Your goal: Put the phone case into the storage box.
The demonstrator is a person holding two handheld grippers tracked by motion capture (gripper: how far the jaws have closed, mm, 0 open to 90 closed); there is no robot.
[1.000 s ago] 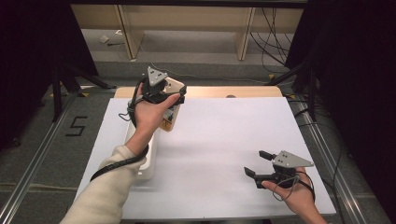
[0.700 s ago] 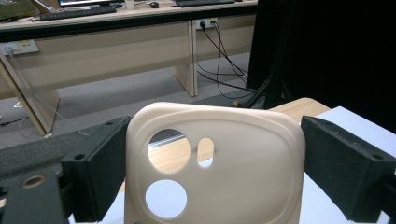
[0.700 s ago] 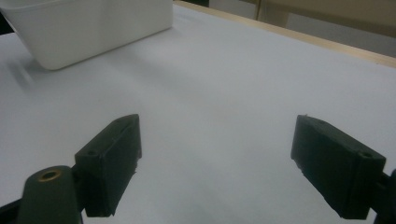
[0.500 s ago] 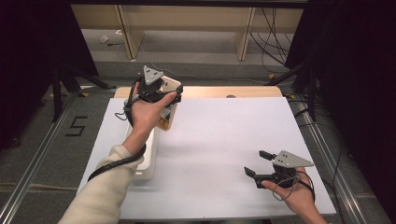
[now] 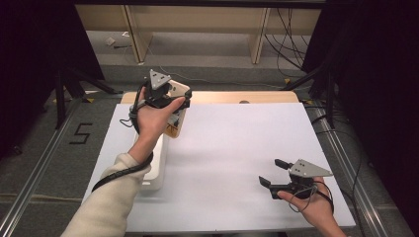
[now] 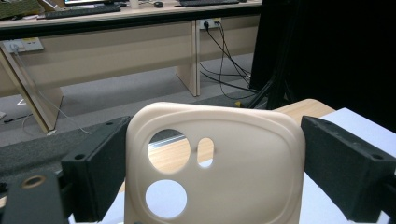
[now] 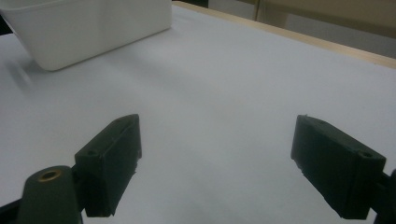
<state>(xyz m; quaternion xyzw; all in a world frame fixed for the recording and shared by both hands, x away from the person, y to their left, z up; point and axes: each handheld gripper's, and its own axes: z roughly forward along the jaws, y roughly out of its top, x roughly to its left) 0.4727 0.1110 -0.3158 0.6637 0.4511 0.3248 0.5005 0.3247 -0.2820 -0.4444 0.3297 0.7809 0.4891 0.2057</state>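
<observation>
A beige phone case (image 6: 233,154) with round camera cut-outs stands upright between the jaws of my left gripper (image 6: 215,177), which is shut on its two sides. From above, the left gripper (image 5: 170,101) holds the case (image 5: 177,92) in the air over the far left of the table, above the far end of a white bin (image 5: 154,165). My right gripper (image 5: 272,174) rests low at the near right of the white tabletop (image 5: 237,143), open. Nothing lies between its jaws in the right gripper view (image 7: 217,163).
The white bin (image 7: 88,23) sits along the table's left side, long and narrow. A wooden strip (image 5: 247,97) edges the far side of the table. Beyond it are desks (image 6: 116,42), cables on the floor and black stands at both sides.
My left gripper has drifted slightly away and to the left with the phone case still in it. The right gripper has stayed put.
</observation>
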